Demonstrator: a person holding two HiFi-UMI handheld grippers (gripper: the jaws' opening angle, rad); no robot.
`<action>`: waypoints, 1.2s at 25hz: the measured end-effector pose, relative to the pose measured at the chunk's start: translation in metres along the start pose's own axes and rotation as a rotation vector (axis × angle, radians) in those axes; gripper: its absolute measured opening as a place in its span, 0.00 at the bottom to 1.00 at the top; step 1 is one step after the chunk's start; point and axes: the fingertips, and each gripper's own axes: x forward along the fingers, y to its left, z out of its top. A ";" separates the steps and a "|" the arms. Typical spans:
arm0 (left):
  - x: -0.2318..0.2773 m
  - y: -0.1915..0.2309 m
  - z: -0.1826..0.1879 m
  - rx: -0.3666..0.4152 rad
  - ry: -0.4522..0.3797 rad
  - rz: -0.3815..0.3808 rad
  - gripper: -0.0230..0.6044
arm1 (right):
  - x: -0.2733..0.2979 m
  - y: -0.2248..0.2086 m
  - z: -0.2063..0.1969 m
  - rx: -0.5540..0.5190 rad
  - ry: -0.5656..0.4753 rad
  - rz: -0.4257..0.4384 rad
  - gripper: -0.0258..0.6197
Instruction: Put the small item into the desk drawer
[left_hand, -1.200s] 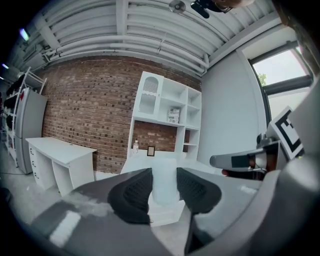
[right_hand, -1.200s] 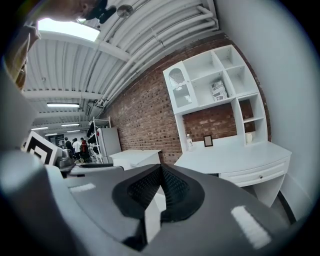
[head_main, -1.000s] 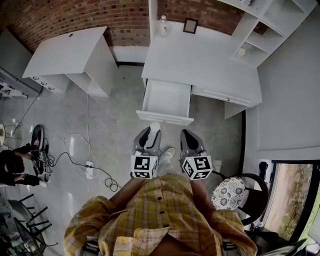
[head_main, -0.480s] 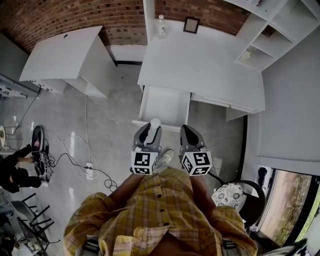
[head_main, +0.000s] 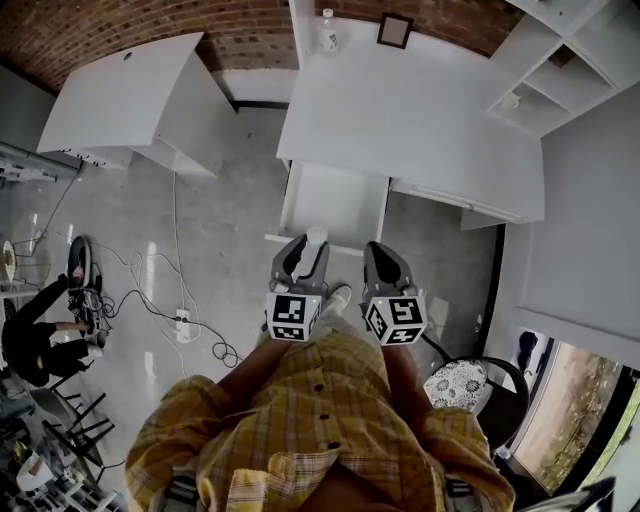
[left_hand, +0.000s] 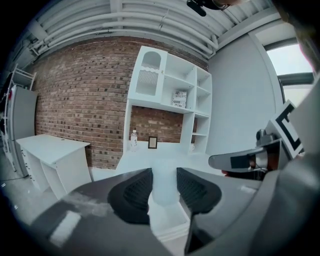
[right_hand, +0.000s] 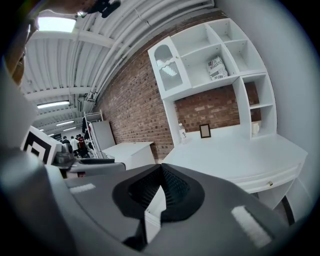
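**A:** Where is the small, pale white, smooth-sided item (left_hand: 164, 192)?

**B:** It is clamped in the left claw (head_main: 308, 250), squeezed between its black ribbed pads (left_hand: 132, 192). Its long axis stands upright, across the line of the jaws. It looks plain and rounded, and I cannot tell one end from the other.

**A:** And against the furniture?

**B:** From the head view it shows at the front edge of the open white drawer (head_main: 335, 205), which is pulled out of the flat matte white desk (head_main: 400, 110).

**A:** And the right claw (right_hand: 160, 170)?

**B:** Its jaws are pressed together with nothing between them.
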 end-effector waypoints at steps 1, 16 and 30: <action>0.003 0.001 -0.002 -0.003 0.007 0.000 0.30 | 0.003 -0.001 -0.003 0.005 0.010 -0.001 0.04; 0.068 0.033 -0.039 -0.050 0.172 -0.027 0.30 | 0.067 -0.025 -0.021 0.045 0.110 -0.024 0.04; 0.131 0.070 -0.068 -0.107 0.282 -0.052 0.30 | 0.115 -0.047 -0.047 0.102 0.171 -0.083 0.04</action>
